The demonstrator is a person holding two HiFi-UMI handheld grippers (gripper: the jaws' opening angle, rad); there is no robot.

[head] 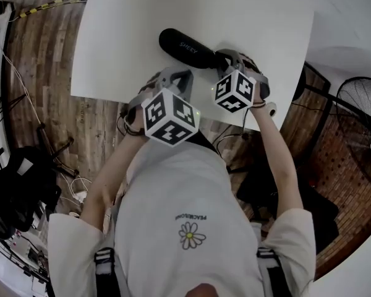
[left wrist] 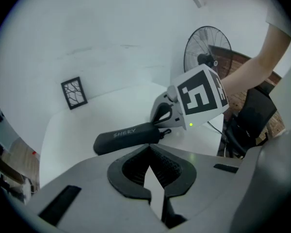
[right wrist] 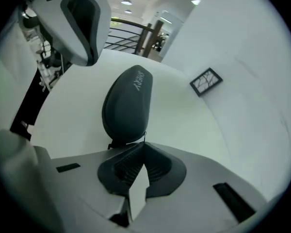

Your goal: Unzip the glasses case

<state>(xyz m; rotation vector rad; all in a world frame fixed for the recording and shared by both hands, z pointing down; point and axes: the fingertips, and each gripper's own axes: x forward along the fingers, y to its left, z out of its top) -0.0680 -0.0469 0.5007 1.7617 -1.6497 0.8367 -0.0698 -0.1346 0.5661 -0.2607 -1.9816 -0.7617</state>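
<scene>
A black zipped glasses case with white lettering lies on the white table. My right gripper stands at the case's right end, jaws shut. In the right gripper view its tips touch the near end of the case, and a thin zipper pull rises right at them; I cannot tell whether it is pinched. My left gripper hovers shut near the table's front edge, short of the case. Its tips hold nothing, with the case and a small clip beyond them.
A small framed picture leans at the table's far side. A floor fan stands to the right of the table. Wooden floor with cables and dark gear lies to the left.
</scene>
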